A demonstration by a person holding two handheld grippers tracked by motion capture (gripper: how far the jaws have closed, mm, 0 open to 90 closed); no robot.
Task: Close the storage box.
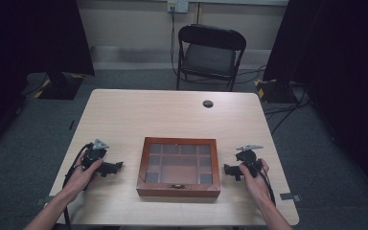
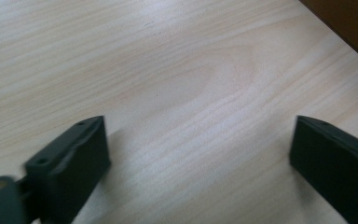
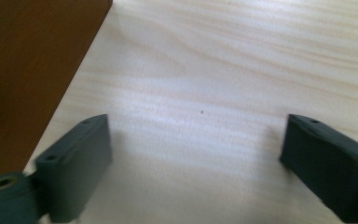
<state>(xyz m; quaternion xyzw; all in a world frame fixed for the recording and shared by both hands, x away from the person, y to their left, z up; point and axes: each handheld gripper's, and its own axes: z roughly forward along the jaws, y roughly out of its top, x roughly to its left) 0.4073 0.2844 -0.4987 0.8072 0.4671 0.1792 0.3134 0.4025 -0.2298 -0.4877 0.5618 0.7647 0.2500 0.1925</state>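
High view: wooden box [image 1: 178,166] sits near-centre on table [image 1: 139,110], lid closed, left gripper [image 1: 116,167] and right gripper [image 1: 227,170] flanking it. Left gripper view: jaws wide apart, empty, over bare wood. Right gripper view: same, box edge at left.

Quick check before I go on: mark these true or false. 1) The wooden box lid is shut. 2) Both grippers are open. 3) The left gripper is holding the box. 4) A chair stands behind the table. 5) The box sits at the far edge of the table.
1) True: the wooden box has its glass lid down.
2) True: the left gripper and the right gripper both stand wide, with nothing between the jaws.
3) False: it sits apart from the box, over the bare table.
4) True: a black chair.
5) False: it sits near the person's edge.
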